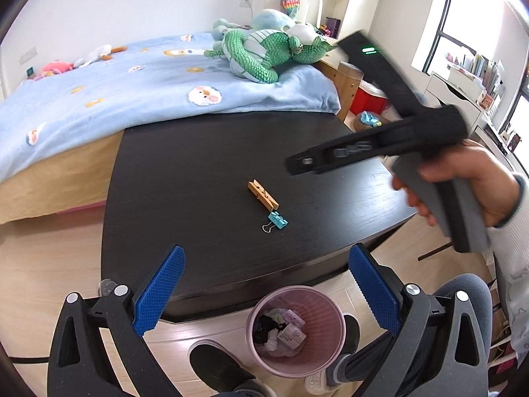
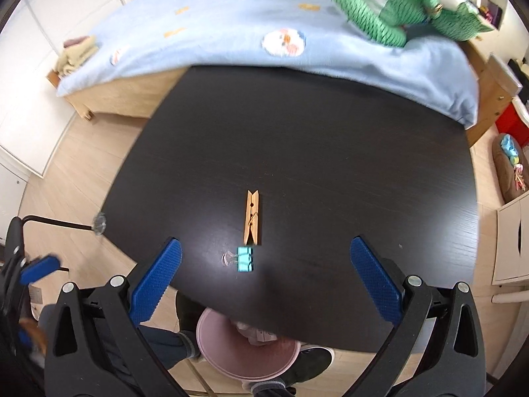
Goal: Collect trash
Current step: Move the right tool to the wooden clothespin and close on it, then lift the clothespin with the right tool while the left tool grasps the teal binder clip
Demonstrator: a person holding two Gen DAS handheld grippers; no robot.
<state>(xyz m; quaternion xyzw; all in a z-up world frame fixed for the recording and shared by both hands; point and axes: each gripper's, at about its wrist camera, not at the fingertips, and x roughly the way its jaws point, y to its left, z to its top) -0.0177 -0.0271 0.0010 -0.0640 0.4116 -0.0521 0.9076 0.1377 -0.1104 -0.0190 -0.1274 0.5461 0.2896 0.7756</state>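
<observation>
**Two scraps left to bin**

A clothespin (image 2: 253, 217) and a binder clip (image 2: 245, 258) lie touching on the dark surface (image 2: 330, 172). The pink bin (image 1: 295, 330) below already holds rubbish. Both the left hand-held gripper (image 1: 266, 292) and the right hand-held gripper (image 2: 266, 281) gape wide, holding nothing.

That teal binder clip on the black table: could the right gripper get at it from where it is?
Probably yes. The right gripper is open, and the binder clip lies just ahead between its fingers with nothing over it. The clothespin sits close behind and might get nudged.
</observation>
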